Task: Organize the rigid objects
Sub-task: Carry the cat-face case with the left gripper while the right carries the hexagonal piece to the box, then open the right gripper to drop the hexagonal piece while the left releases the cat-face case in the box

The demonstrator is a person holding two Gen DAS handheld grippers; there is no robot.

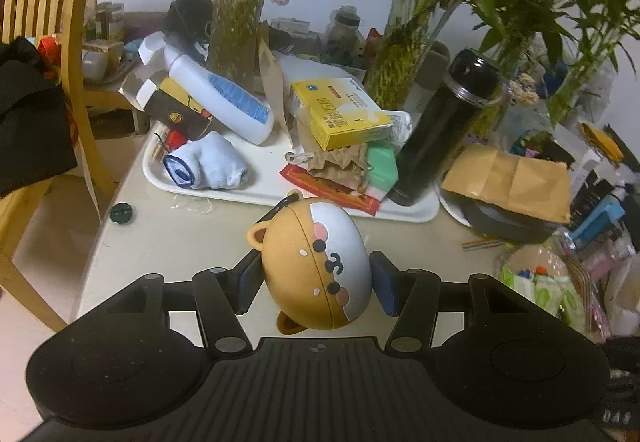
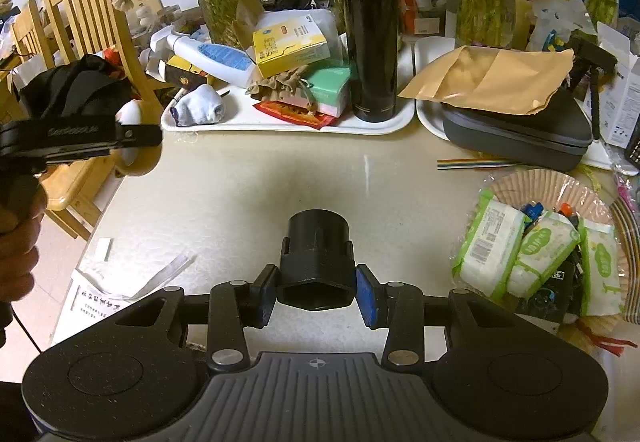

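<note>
Left wrist view: left tool clamped on bear-faced case, held above tabletop; it should set down level on bare tray floor. White tray holds sock, bottle, yellow box, black flask.

Right wrist view: right tool clamped on black cap, near flask.
</note>
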